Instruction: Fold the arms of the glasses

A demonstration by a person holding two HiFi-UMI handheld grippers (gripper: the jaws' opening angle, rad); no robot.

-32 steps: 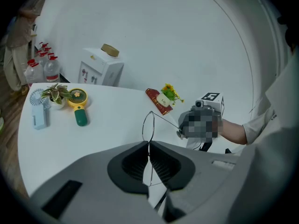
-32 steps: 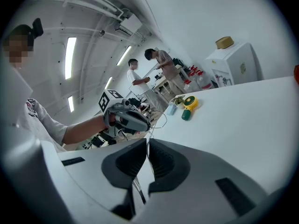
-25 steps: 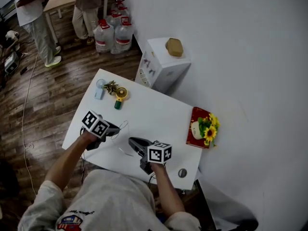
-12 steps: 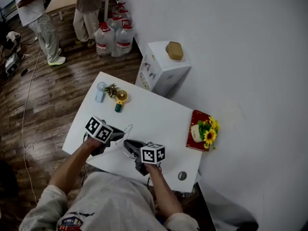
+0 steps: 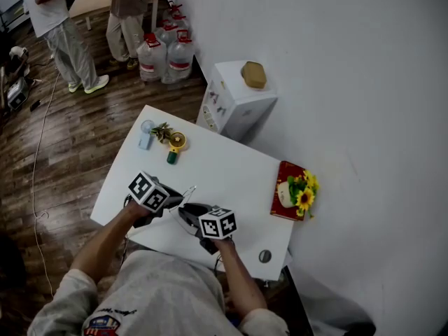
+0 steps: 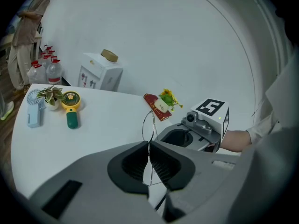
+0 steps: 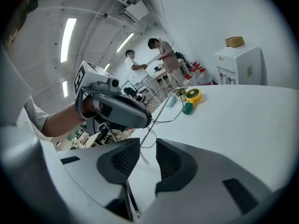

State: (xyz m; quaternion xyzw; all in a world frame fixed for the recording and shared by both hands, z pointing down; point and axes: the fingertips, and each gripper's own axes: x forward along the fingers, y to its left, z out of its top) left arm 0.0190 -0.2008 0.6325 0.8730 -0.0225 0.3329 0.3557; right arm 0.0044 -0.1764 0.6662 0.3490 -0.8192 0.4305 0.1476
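Presently, the thin wire-framed glasses are clear of the white table, held in the air above the middle of its near edge. The left gripper has its jaws pressed together on the wire frame. One lens rim stands upright above the pads, seen nearly edge-on.

The right gripper faces the left from just beside it, their tips almost meeting. Its jaws stand moderately apart and grip nothing. The free temple arm slants down from the frame into that gap, its long axis roughly in line with the right jaws' reach and its tip between the pads. Contact with either pad cannot be confirmed.

Judgement: the right gripper is the nearer to this arm and is placed to work it. The fold calls for pinching or pushing the arm across toward the lenses while the left gripper holds firm. The wire is slight and likely to flex or slip.

Surroundings:
- A light blue handheld fan, a small potted plant and a yellow fan with a green handle sit near the far left corner.
- A red book topped with artificial sunflowers lies along the right edge.
- A small dark round object rests at the near right corner.

All are well apart from the grippers, and nothing obstructs the move.
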